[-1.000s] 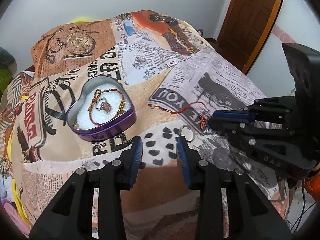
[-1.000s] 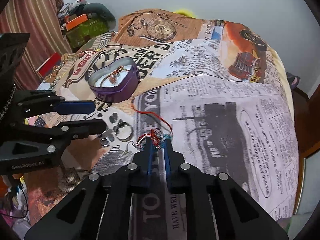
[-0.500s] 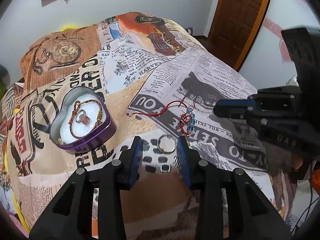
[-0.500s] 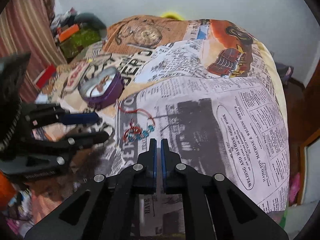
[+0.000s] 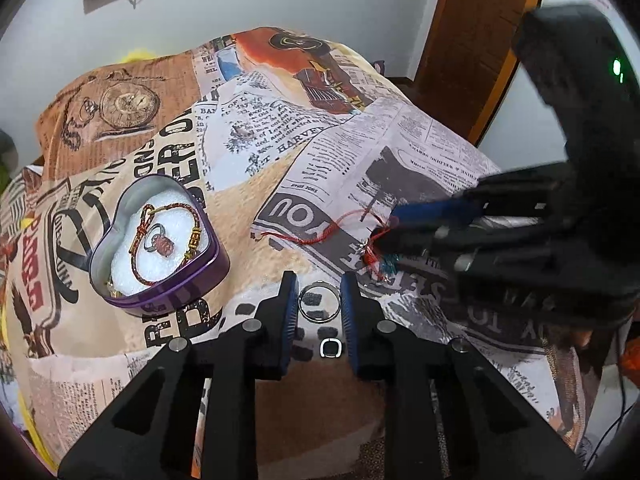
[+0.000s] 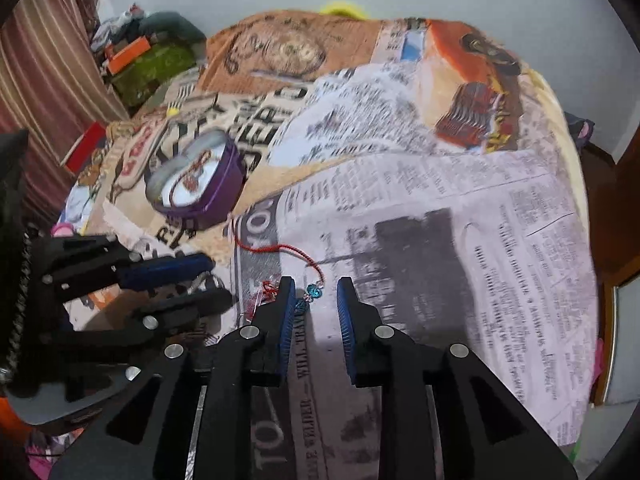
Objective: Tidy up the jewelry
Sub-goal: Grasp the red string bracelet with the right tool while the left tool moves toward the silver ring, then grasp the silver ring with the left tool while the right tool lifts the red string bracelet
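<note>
On newsprint bedspread: purple tin; wooden door behind; both jaws apart.

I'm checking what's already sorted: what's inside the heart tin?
In the heart tin: white padding, a red-and-gold cord bracelet and a ring with a reddish stone. A bit of gold shows at the near wall; anything under the padding is hidden.

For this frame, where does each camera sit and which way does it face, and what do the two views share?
Left wrist: on the left gripper, looking across the printed bedspread toward the door; its open fingers flank a silver ring, with the right gripper at right.
Right wrist: on the right gripper, open over the red cord bracelet, with the left gripper at left.
Shared: the heart-shaped tin, bracelet, bedspread.
</note>
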Demonstrator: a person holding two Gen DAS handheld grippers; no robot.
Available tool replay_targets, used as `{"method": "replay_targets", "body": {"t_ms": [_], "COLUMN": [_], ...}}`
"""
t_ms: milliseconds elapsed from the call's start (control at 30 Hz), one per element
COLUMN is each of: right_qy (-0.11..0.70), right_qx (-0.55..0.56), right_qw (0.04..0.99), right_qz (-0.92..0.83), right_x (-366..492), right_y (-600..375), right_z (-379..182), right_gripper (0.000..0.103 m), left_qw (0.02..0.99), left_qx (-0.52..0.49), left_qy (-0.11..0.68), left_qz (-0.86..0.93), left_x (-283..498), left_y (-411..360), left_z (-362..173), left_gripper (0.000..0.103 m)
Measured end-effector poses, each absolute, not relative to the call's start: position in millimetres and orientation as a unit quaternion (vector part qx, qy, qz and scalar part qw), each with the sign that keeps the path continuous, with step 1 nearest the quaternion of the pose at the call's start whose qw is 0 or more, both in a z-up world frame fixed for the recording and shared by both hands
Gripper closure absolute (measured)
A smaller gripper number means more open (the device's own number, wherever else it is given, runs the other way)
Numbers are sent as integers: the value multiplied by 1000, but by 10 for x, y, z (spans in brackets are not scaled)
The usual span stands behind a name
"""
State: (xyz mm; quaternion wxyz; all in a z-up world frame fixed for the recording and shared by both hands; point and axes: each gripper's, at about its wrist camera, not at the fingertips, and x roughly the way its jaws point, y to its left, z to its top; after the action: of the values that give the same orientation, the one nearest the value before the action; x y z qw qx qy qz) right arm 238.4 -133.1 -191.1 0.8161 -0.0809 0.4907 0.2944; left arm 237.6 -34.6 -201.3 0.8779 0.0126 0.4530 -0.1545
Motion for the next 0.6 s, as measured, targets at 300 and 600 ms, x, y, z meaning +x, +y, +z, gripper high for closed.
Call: {"method": "replay_targets", "body": {"t_ms": [300, 600], "right_qy": [473, 458], "right_qx": [-102, -79], "right_qw": [818, 829], "right_qz": [311, 311], "right_x": [2259, 2151], "right_y": [-1249, -1292], "right_z": [-1934, -1753], "right_gripper": [89, 96], "left_qw": [881, 891], "left_qx": [7, 1], "left_qy": [448, 436], "left_qz": [-149, -128], "left_x": [2345, 2212], "left_y": [-319, -179], "left_z": [-1999, -1839], "left_gripper": [82, 82]}}
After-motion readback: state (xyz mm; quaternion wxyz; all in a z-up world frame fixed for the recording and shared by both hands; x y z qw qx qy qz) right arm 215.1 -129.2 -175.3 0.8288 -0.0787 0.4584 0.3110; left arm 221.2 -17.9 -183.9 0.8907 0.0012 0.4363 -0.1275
